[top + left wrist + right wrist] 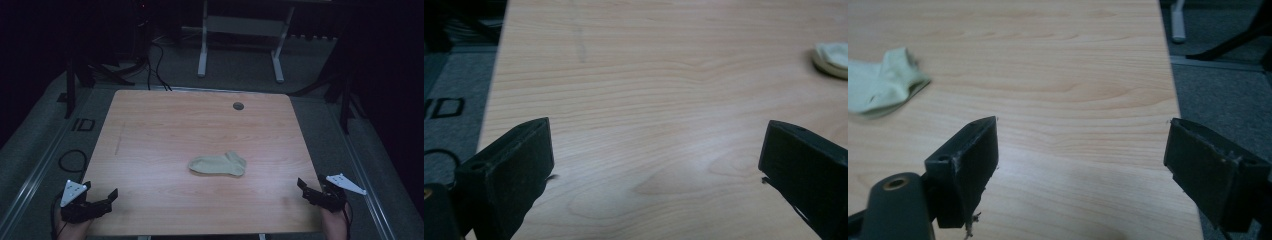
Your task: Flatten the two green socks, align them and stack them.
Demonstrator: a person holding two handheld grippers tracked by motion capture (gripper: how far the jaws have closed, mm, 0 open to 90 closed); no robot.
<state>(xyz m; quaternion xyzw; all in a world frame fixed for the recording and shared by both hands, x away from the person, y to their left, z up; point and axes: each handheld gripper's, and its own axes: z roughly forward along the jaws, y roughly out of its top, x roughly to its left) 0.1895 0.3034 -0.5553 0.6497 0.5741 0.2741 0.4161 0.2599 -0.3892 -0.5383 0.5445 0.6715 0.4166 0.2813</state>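
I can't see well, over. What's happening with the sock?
Left gripper and right gripper open, at near corners. Sock flat mid-table, untouched. Nothing in the way.

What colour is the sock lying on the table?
The sock is a plain pale beige, with no visible pattern; it shows best in the high view.

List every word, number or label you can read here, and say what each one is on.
"ID": dark letters on the grey floor mat left of the table; also seen, cut off at the frame edge, in the left gripper view.
No other text is readable: none on the sock, the tabletop, the left claw or the right claw.
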